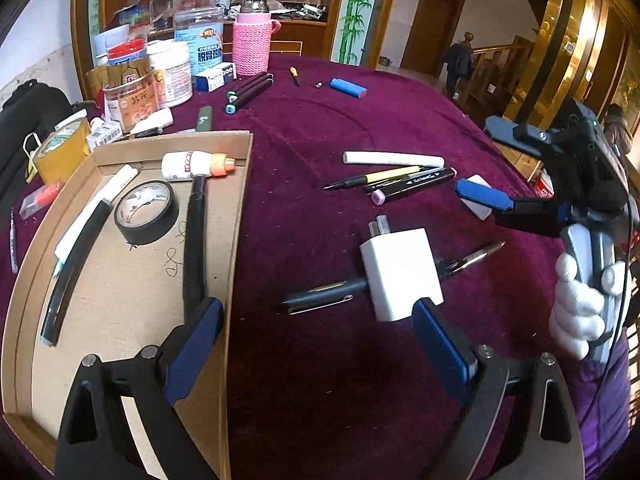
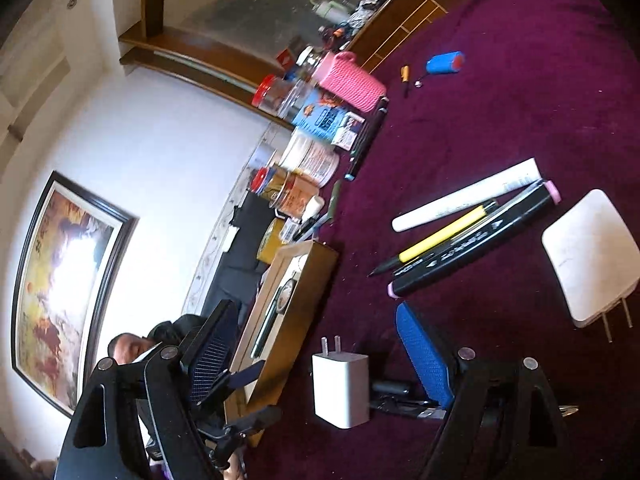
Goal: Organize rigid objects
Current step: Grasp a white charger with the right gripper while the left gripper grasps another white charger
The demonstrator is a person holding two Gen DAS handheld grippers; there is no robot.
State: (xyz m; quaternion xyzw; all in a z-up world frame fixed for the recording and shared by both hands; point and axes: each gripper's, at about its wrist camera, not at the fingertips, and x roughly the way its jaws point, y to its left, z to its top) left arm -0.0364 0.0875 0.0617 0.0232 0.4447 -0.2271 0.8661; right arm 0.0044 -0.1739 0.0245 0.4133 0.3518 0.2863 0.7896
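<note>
On purple cloth [image 1: 320, 380], right of cardboard tray [image 1: 132, 292], white charger [image 1: 400, 276] lies across a black pen [image 1: 316, 300]. Left gripper [image 1: 316, 344] hovers near it, jaws wide, nothing between. Right gripper [image 1: 484, 160] likewise agape, empty.

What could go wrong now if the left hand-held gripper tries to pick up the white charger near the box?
1. The white charger lies across a dark pen; closing on it may drag or roll the pen.
2. The left hand-held gripper is open, with one finger over the cardboard box; it may snag the wall.
</note>
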